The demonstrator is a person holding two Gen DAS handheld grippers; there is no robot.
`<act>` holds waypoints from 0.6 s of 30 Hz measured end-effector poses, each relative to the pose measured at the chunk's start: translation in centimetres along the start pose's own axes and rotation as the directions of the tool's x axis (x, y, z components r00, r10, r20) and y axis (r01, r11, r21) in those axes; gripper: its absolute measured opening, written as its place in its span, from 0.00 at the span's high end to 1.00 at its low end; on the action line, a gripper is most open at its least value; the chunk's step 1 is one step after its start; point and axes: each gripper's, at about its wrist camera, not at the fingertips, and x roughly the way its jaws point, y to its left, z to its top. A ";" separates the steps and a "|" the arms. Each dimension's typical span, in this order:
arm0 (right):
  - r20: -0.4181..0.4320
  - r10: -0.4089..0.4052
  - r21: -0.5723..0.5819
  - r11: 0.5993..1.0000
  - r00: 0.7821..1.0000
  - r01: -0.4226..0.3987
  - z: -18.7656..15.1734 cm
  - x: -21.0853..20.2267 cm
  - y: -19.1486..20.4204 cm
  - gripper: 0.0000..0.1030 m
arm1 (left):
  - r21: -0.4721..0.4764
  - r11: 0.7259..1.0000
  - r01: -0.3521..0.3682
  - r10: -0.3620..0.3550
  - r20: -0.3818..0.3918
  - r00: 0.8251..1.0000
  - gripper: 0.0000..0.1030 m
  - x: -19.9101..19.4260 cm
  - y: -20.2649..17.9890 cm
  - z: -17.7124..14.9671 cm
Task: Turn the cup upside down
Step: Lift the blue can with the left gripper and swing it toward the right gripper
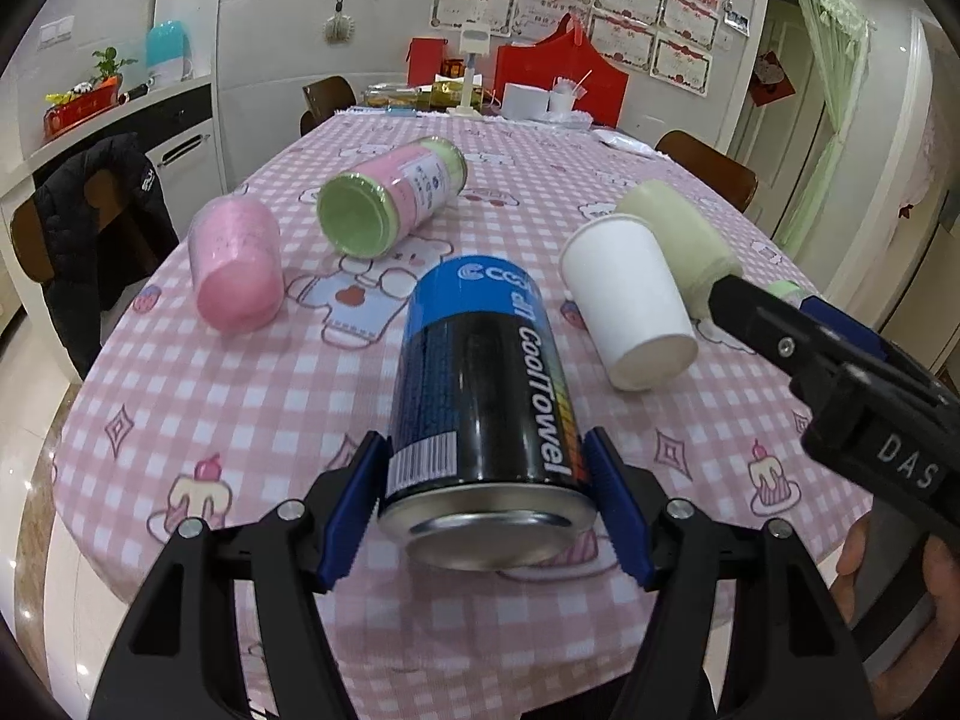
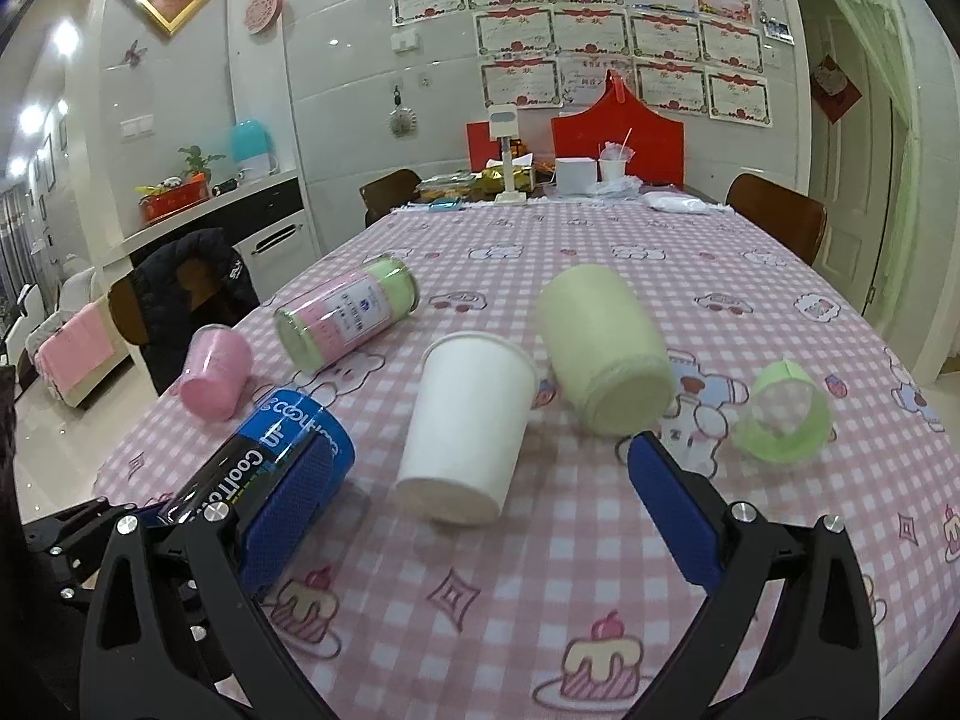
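Several cups and cans lie on their sides on a pink checked tablecloth. My left gripper is shut on a black and blue CoolTowel can, its blue pads pressed against the can's base end; the can also shows in the right wrist view. A white paper cup lies just ahead of my right gripper, which is open around empty air near the cup's base. The cup also shows in the left wrist view, beside my right gripper's finger.
A pale green cup, a small clear green cup, a pink cup and a pink and green jar lie nearby. Boxes and red bags crowd the far end. Chairs stand around the table.
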 end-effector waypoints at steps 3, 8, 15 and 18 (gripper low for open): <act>-0.011 0.007 -0.001 1.000 1.000 -0.007 0.0 0.0 0.3 0.07 | -0.013 1.000 0.012 -0.012 -0.002 1.000 0.35 -0.1 0.2 -0.3; -0.029 0.016 -0.003 1.000 0.999 -0.016 -0.1 0.3 1.0 0.07 | -0.080 0.995 0.065 -0.064 0.014 0.998 0.35 -0.2 1.1 -0.3; -0.034 0.030 0.000 1.000 0.999 -0.030 0.4 0.2 1.5 0.07 | -0.084 0.993 0.084 -0.082 0.025 0.996 0.35 -0.6 1.4 0.0; -0.034 0.038 -0.001 0.999 0.999 -0.038 0.8 0.0 1.9 0.07 | -0.076 0.992 0.102 -0.099 0.043 0.994 0.35 -1.3 1.5 0.3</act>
